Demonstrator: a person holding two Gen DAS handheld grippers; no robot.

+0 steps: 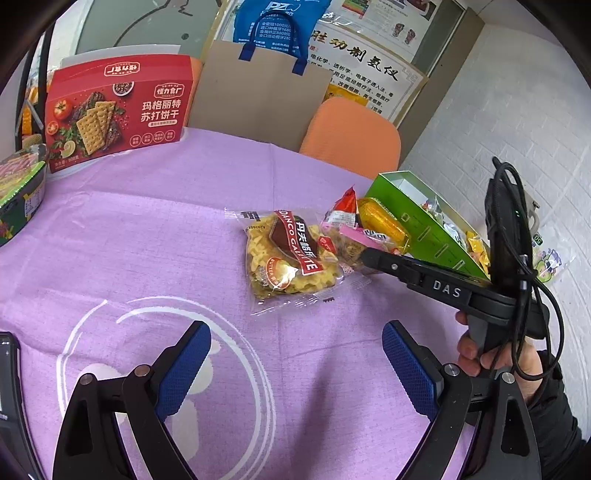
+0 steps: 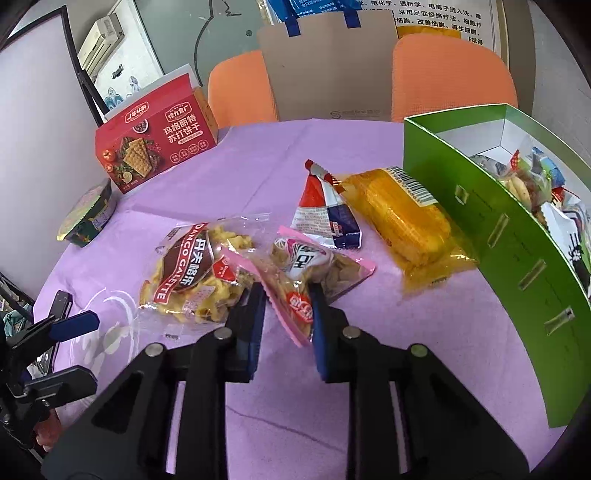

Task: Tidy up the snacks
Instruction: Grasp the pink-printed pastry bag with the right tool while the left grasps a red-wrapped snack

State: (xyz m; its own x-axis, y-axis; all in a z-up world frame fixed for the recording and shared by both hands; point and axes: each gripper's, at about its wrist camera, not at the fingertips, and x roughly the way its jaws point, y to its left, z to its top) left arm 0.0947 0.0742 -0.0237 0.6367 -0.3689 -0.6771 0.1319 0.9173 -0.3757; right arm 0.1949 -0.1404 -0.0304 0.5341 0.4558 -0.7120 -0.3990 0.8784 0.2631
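Across purple worktop [image 2: 424, 332] left of half-filled green box [image 2: 517, 258]: four packets loose, right tongs [image 2: 286, 306] clenching pink packet [image 2: 295, 284], left tongs [image 1: 295, 354] released.

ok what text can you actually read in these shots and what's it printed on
"DANCO GALETTE" and "丹夫格乐": red band on the clear biscuit bag
"BUTTER": round seal on the same bag, rest unreadable
"玛格丽特 苏打饼干": red cracker box
"怪力食厂": badge on that box
"DAS": right gripper arm
"PZ": blue tote bag
Wall poster: Chinese lines, partly legible, not quoted
Pink packet, yellow corn pack barcode digits: too small or creased
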